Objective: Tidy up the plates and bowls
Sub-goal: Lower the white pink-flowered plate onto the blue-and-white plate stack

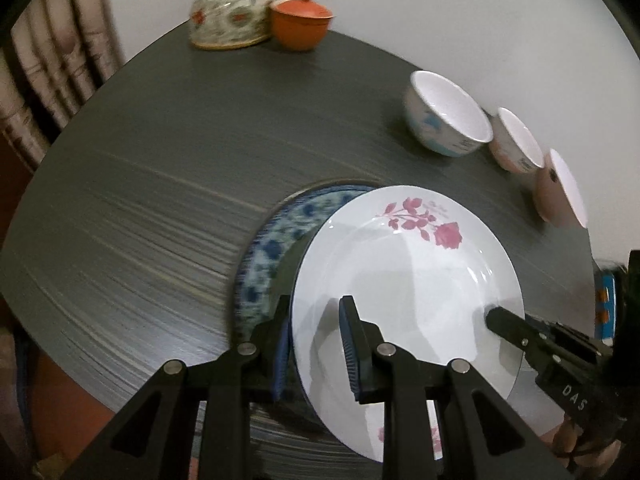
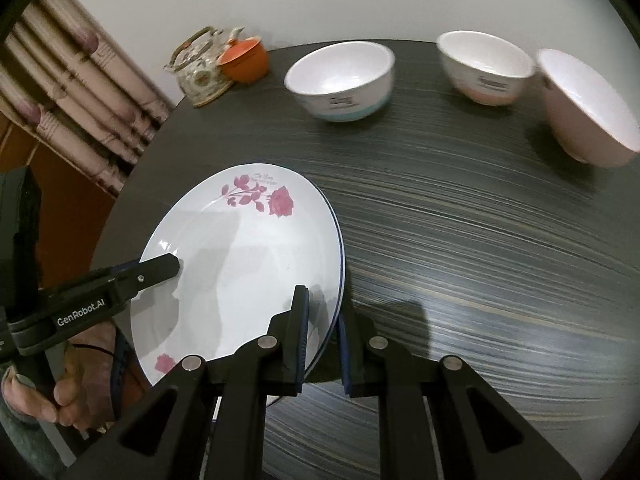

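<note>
A white plate with pink roses is held by both grippers above a dark table. My left gripper is shut on its left rim, and my right gripper is shut on its right rim. Each view also shows the other gripper's finger lying on the plate: the right gripper and the left gripper. A blue patterned plate lies on the table under the rose plate and sticks out to its left. Three bowls stand behind it: a white and blue bowl and two pink bowls.
A flowered teapot and an orange lidded cup stand at the table's far edge by the wall. A patterned curtain hangs to the left. A person's hand grips the left tool near the table's front edge.
</note>
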`<action>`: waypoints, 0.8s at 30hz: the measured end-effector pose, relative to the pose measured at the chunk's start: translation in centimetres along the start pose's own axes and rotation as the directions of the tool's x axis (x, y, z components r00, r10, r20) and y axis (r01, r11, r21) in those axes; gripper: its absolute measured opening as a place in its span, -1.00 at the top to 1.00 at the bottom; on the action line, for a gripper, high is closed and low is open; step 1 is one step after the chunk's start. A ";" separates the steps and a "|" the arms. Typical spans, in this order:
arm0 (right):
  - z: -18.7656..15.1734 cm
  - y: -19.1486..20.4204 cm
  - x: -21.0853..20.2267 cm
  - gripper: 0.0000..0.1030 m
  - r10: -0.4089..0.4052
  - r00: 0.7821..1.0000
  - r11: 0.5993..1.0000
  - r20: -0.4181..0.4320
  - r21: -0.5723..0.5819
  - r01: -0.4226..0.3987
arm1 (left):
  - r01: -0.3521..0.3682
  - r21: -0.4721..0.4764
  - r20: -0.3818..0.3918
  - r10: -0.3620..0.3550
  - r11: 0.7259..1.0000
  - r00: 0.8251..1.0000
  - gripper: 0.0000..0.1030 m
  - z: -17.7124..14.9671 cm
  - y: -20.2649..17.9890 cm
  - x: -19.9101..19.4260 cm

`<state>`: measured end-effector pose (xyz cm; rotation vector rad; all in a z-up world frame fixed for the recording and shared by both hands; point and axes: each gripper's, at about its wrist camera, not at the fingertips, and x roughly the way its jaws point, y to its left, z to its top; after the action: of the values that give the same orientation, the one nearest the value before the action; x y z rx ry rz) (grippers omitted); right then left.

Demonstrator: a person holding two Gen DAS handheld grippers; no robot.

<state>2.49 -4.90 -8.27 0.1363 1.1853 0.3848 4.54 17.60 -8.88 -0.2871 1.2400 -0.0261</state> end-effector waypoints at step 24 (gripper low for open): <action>0.2 2.1 4.3 0.71 -0.013 0.996 1.000 -0.091 -0.016 0.012 | -0.034 -0.026 -0.010 0.034 0.999 0.999 0.55 0.9 1.2 2.0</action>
<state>3.62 -1.41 -11.29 0.0986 1.2722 0.3928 5.87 18.58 -10.72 -0.2889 1.2553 0.0182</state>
